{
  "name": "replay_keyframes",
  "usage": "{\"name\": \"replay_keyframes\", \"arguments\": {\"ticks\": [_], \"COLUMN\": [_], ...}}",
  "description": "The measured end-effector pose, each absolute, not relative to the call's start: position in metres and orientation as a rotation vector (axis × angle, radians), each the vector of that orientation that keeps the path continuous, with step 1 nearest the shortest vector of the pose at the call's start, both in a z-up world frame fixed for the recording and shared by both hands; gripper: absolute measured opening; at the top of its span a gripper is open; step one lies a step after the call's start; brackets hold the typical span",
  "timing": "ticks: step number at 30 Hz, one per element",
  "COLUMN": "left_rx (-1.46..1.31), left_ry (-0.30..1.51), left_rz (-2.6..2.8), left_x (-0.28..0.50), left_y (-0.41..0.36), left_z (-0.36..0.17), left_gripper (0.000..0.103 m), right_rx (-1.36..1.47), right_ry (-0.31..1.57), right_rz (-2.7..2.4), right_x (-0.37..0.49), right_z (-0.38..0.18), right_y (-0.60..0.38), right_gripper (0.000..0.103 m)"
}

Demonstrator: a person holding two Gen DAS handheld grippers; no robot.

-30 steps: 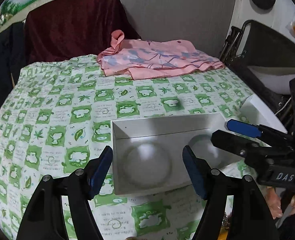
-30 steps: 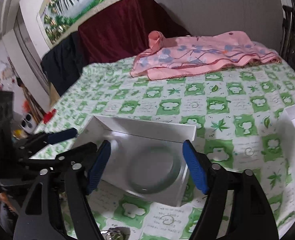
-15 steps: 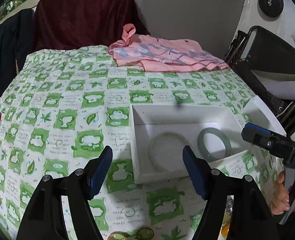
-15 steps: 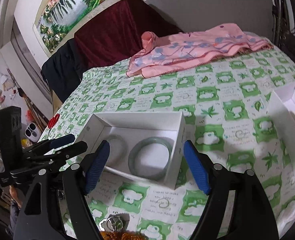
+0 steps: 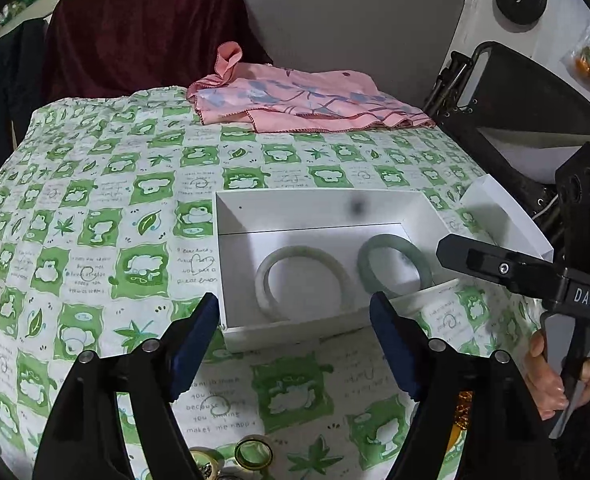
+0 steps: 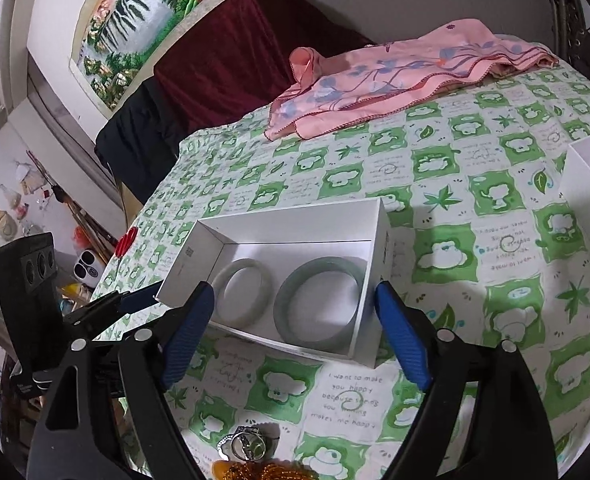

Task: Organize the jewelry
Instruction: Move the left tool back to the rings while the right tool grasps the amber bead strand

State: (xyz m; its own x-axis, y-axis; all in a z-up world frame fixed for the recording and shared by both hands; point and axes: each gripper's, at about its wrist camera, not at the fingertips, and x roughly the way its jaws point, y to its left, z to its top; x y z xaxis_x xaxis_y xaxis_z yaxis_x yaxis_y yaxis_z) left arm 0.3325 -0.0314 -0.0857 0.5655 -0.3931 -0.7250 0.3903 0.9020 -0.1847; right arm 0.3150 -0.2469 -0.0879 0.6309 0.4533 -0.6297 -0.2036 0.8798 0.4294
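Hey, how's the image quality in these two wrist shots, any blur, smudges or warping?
Left wrist: sharp, with a dark blurry smudge over the white box's far wall; fisheye bows the tablecloth. Right wrist: sharp, evenly lit, with the same fisheye bowing.

Two bangles point(image 5: 303, 282) lie side by side in a box point(image 5: 319, 208) on the table point(image 5: 95, 240). A cloth point(image 5: 303, 104) lies behind the box. Rings point(image 5: 253, 454) lie before it.
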Motion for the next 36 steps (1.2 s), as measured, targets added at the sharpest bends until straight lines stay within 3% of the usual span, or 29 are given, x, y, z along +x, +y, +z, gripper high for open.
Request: {"name": "replay_keyframes", "arguments": {"ticks": [11,14,21,36], "left_rx": [-0.002,-0.037,-0.083,0.096], "left_ry": [0.826,0.825,0.876,0.878], "left_rz": [-0.336,-0.240,-0.168,-0.199], "left_x": [0.324,0.314,0.281,0.240], "left_y": [-0.006,0.021,0.057,0.034], "left_z": [-0.083,-0.084,-0.097,-0.109], "left_gripper": [0.079,0.084,0.086,0.091], "right_rx": [0.271,0.308,0.341,0.286], "right_ry": [0.731,0.686,0.686,0.708], "right_rz": [0.250,0.192,0.183,0.171], "right_x": [0.303,0.285,0.243,0.219], "right_z": [-0.080,-0.080,-0.090,-0.098], "right_y": [-0.256,-0.267,-0.274,-0.265], "right_gripper": [0.083,0.096,0.096,0.096]}}
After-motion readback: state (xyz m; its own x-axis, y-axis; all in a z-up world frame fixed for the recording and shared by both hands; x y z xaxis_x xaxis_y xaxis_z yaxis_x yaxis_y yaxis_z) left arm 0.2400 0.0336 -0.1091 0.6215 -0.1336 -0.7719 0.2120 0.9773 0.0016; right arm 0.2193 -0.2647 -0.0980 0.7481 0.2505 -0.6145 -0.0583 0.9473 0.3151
